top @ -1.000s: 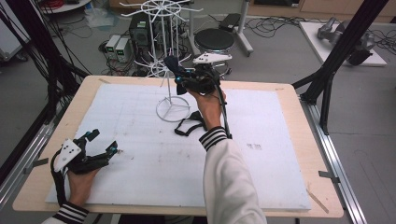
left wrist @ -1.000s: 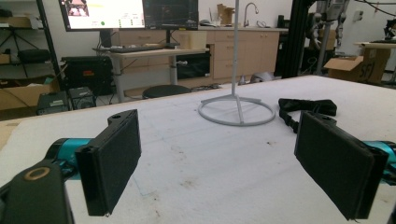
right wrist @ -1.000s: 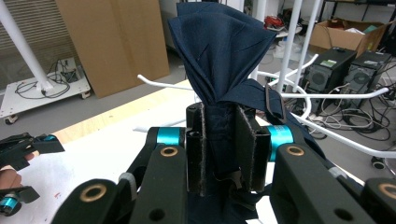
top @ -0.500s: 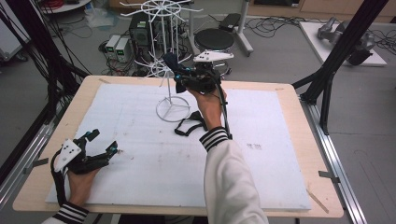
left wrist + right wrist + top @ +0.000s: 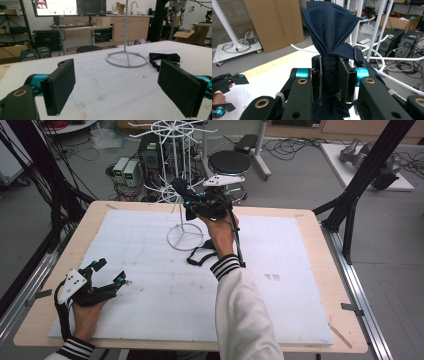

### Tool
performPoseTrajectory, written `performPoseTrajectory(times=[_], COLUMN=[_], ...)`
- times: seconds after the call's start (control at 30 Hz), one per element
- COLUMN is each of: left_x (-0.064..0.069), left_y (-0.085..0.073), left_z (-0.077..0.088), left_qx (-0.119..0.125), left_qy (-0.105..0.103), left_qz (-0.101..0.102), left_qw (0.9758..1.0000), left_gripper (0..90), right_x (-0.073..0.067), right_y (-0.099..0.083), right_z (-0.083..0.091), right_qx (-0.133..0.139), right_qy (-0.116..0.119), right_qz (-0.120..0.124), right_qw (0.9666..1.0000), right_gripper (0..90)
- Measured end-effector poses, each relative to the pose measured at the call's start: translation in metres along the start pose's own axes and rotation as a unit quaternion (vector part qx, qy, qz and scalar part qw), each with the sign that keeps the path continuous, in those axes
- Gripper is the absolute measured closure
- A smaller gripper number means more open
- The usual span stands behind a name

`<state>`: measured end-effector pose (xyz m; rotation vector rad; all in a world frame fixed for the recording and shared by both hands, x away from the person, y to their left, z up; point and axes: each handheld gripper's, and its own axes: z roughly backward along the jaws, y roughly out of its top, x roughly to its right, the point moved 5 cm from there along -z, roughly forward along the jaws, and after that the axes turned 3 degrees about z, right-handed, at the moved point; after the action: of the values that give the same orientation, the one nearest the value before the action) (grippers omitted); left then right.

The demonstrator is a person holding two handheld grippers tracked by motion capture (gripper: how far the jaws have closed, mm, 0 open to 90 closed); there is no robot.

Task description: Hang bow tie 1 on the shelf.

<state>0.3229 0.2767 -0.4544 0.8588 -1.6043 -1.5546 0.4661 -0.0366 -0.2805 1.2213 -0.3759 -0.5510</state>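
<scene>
While clamped: right tongs (image 5: pixel 329 82), navy cloth (image 5: pixel 330 32).

On the bench (image 5: pixel 310 270) a wire hanging rack (image 5: pixel 182 185) is standing toward the far edge, slightly left of the middle, its ring base (image 5: pixel 185 238) resting on the surface. Just right of that base and a little nearer the person, a strap (image 5: pixel 200 256) is lying flat. The right gripper (image 5: pixel 187 200) is hovering above the base, beside the rack's pole, with a folded cloth (image 5: pixel 332 32) sitting between its fingers (image 5: pixel 344 77) and sticking out beyond them. The left gripper (image 5: pixel 107 272) is sitting at the near left corner, well apart from the rack. Behind the bench, on the floor, a round stool (image 5: pixel 229 162) is standing right of the rack's top.
</scene>
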Motion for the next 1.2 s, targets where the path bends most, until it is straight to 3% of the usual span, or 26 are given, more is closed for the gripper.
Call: performPoseTrajectory(times=[0.47, 1.2], left_x=[0.000, 0.000], left_y=[0.000, 0.000], left_z=[0.000, 0.000], left_qx=[0.000, 0.000], left_qy=[0.000, 0.000], left_qz=[0.000, 0.000], left_qw=[1.0000, 1.0000], left_gripper=[15.0, 15.0], right_x=[-0.002, -0.001], right_y=[0.000, 0.000], right_z=[-0.005, -0.017], right_qx=[-0.026, -0.042], right_qy=[-0.005, -0.002], right_qz=[0.023, 0.024], right_qw=[0.9994, 0.9988], right_gripper=[75.1, 74.6])
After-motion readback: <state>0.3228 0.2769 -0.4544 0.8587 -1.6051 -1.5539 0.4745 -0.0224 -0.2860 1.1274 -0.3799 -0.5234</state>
